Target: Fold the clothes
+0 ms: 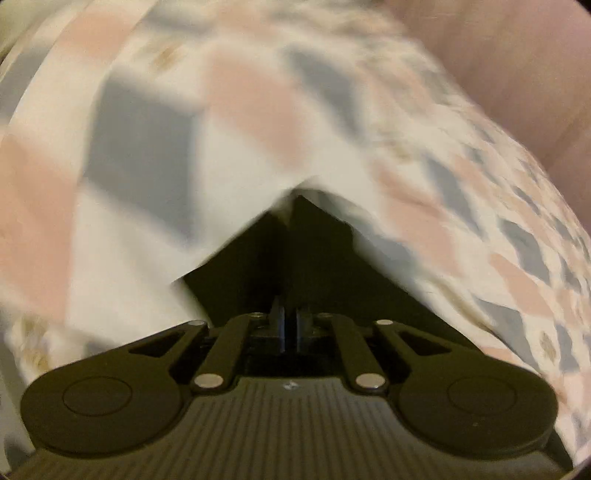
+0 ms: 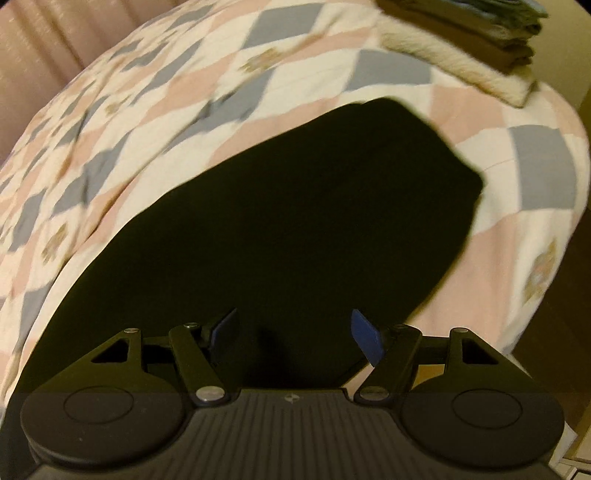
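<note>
A black garment (image 2: 295, 206) lies spread on a quilt (image 2: 184, 81) patterned with pink, grey and white diamonds. My right gripper (image 2: 293, 319) hovers open over the garment's near edge, and nothing sits between its blue pads (image 2: 364, 334). In the left wrist view my left gripper (image 1: 291, 206) is shut. Dark cloth (image 1: 229, 266) spreads in a triangle on both sides of its fingers, so it looks shut on the black garment. The quilt (image 1: 147, 147) behind it is blurred by motion.
At the far right of the bed, a stack of folded clothes (image 2: 480, 26) rests on a cream fluffy cloth (image 2: 450, 66). A pink padded surface (image 2: 40, 51) rises behind the bed, also seen in the left wrist view (image 1: 517, 59).
</note>
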`<state>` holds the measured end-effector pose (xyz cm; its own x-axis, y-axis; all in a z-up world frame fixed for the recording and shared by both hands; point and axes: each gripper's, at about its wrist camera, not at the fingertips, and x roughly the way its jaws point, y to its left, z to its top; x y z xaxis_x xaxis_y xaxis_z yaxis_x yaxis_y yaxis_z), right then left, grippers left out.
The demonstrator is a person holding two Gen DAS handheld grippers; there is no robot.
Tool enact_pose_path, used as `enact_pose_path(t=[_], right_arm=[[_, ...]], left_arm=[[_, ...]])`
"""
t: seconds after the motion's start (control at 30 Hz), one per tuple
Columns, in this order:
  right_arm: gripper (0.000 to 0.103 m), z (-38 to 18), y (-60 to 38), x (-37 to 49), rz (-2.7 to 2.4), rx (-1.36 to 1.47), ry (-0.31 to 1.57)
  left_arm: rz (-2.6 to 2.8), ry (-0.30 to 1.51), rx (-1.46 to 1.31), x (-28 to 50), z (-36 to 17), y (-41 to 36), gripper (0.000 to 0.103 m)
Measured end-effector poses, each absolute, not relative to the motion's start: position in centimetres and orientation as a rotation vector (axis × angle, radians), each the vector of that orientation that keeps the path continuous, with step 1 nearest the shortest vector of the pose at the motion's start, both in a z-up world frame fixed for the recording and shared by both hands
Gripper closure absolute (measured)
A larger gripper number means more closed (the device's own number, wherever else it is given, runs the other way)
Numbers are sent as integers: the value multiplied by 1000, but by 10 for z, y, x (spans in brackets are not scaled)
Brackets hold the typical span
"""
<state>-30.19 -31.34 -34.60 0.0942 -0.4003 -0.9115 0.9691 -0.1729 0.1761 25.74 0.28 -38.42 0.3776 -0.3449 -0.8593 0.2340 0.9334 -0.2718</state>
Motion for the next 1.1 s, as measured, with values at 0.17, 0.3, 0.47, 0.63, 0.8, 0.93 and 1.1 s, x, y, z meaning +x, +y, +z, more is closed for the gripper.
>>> enact_pose_path(t=[0.17, 0.3, 0.47, 0.63, 0.8, 0.93, 1.1], right_arm=[[33, -339, -280, -230, -1211, 840, 890], [48, -341, -220, -159, -857, 323, 1089], [70, -360, -148, -106, -523, -180, 1179], [67, -386, -118, -91, -408, -445, 1234], [103, -413, -108, -89, -359, -650, 1289], [103, -387, -115, -97, -383, -582, 1230], [103, -370, -106, -110, -382, -546, 1221]], left_arm=[[-389, 1214, -264, 281, -407, 20, 88], [-412, 1223, -244, 291, -409, 19, 86], [-463, 1227, -164, 295, -407, 15, 86], [-491, 1227, -115, 296, -409, 11, 87], [-536, 1207, -43, 296, -407, 6, 93], [-621, 1141, 44, 292, -393, 7, 95], [-700, 1074, 139, 280, -381, 15, 95]])
